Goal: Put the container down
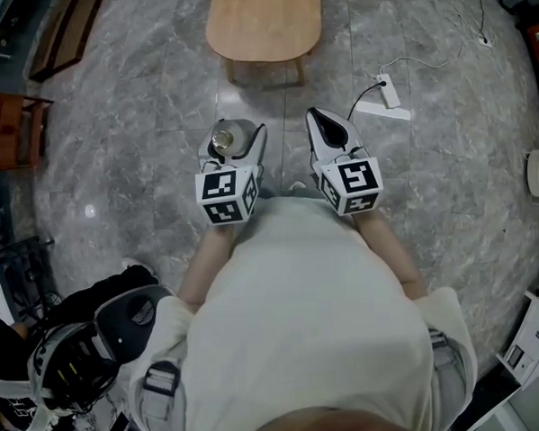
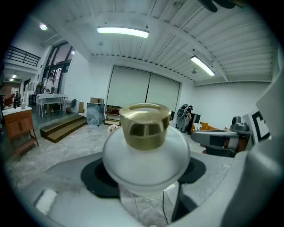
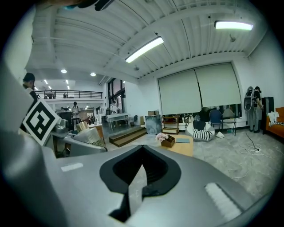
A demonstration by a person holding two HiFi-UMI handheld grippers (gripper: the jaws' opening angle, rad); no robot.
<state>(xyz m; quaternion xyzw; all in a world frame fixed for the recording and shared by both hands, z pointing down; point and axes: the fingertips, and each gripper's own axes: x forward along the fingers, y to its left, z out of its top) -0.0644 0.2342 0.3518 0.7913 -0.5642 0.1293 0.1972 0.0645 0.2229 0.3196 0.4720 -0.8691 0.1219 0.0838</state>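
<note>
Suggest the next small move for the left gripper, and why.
Probably carry the container forward toward the table. The left gripper grips it over bare floor, short of the table ahead; the right gripper is shut and empty.

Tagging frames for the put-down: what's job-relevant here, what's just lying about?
Job:
container
left gripper, clamped on it
wooden table ahead, likely drop spot

Lying about:
power strip
black bag
right gripper, shut, empty
</note>
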